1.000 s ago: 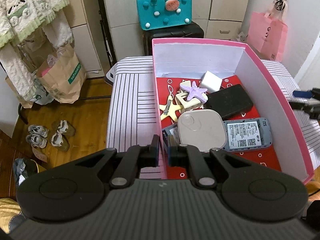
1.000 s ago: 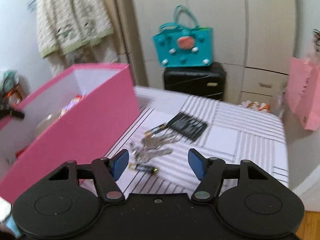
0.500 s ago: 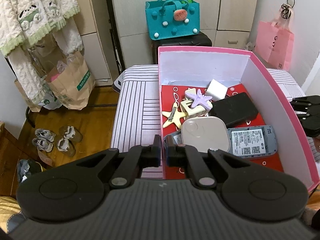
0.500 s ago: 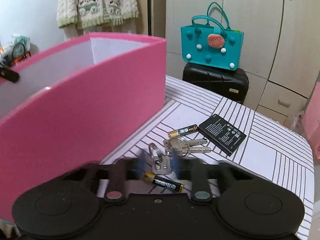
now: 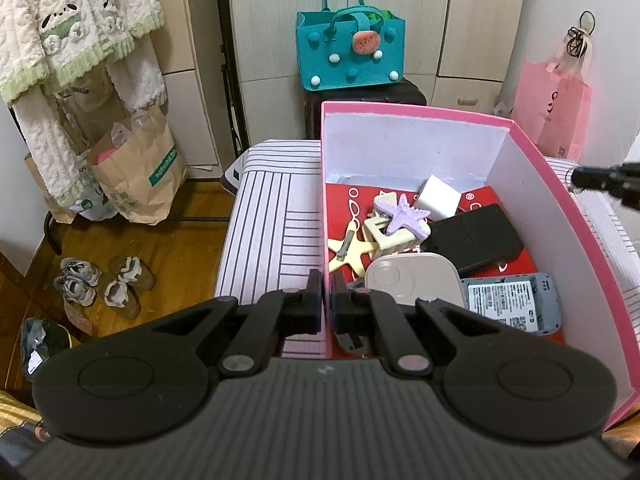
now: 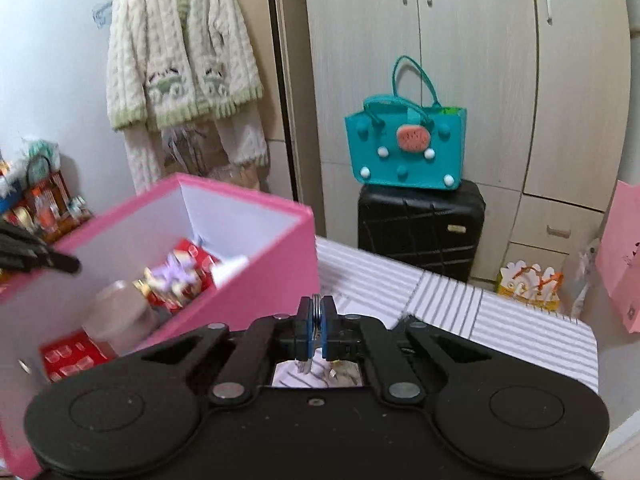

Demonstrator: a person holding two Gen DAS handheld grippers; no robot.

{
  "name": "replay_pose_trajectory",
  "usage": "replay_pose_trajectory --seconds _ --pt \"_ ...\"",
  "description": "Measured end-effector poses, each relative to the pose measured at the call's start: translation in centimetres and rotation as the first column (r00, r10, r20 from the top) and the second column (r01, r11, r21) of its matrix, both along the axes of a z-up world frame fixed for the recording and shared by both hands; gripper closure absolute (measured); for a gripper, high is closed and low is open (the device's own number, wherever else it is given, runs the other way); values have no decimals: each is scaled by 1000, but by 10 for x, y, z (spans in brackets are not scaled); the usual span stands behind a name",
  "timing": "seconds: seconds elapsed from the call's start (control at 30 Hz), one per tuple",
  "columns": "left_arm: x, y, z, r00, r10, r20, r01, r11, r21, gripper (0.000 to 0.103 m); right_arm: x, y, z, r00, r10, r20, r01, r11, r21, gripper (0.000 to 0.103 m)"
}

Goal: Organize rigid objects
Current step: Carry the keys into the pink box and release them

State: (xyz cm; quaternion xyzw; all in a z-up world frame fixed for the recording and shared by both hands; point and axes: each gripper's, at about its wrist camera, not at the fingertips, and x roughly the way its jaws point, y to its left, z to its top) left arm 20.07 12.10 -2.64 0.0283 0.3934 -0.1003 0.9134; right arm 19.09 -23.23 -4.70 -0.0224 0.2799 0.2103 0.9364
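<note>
On the left of the left wrist view a cream knitted cardigan (image 5: 76, 20) hangs above a brown paper bag (image 5: 136, 176) and small shoes (image 5: 100, 284) on the wooden floor; the striped table (image 5: 272, 216) comes next, and on it stands the pink box (image 5: 568, 216); the left gripper (image 5: 327, 292) has its fingers pinched on the box's near left wall, one outside and one inside; within the box lie a yellow star clip (image 5: 350, 250), a purple starfish clip (image 5: 404, 214) on a cream clip, a white block (image 5: 438, 196), a black flat case (image 5: 474, 238), a round-cornered beige device (image 5: 416, 280) and a grey device with a printed label (image 5: 512, 304); a pink paper bag (image 5: 554, 108) hangs at the far right. In the right wrist view the pink box (image 6: 256, 276) sits to the left, somewhat blurred; the right gripper (image 6: 317, 328) is above the striped table (image 6: 500, 312), just beside the box's right wall, its blue-padded fingers nearly together on a metal key ring (image 6: 317, 312), with keys hanging beneath, partly hidden by the gripper body; further right a teal felt bag (image 6: 404, 152) rests on a black suitcase (image 6: 420, 228).
</note>
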Motion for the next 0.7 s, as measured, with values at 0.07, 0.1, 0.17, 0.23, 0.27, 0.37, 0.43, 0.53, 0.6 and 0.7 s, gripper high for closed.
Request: replay_pose_trajectory --seconds 0.07,0.1,0.17,0.23,0.27,0.37,0.43,0.53,0.6,0.7 --pt "2 1 0 1000 -3 -1 3 1000 -2 99 0 2 11 1000 4 5 -4 1000 18 98" --pt "2 0 0 1000 -4 -4 4 1000 -3 99 0 3 17 1000 7 7 -7 1000 28 98" --pt "4 0 0 1000 -12 -12 12 1000 -1 99 0 7 30 1000 12 7 -12 999 45 98" --pt "5 0 0 1000 -17 -16 18 1000 2 99 1 14 44 1000 10 -5 -10 998 67 98" --pt "5 0 0 1000 -21 -19 21 1000 4 99 1 18 50 1000 25 -8 -24 997 75 98" --pt "6 -1 1 999 -32 -24 32 999 16 99 0 32 65 997 79 -19 -76 992 101 98" --pt "6 0 1 999 -35 -27 35 999 15 99 0 43 71 992 121 -29 -116 986 117 98" --pt "7 0 1 999 -36 -32 37 999 9 99 0 63 73 981 187 -48 -179 975 130 98" --pt "7 0 1 999 -38 -33 38 999 8 98 0 74 71 975 216 -61 -207 970 128 98" --pt "7 2 1 998 -44 -49 44 999 -2 98 1 95 64 966 248 -77 -240 965 103 98"
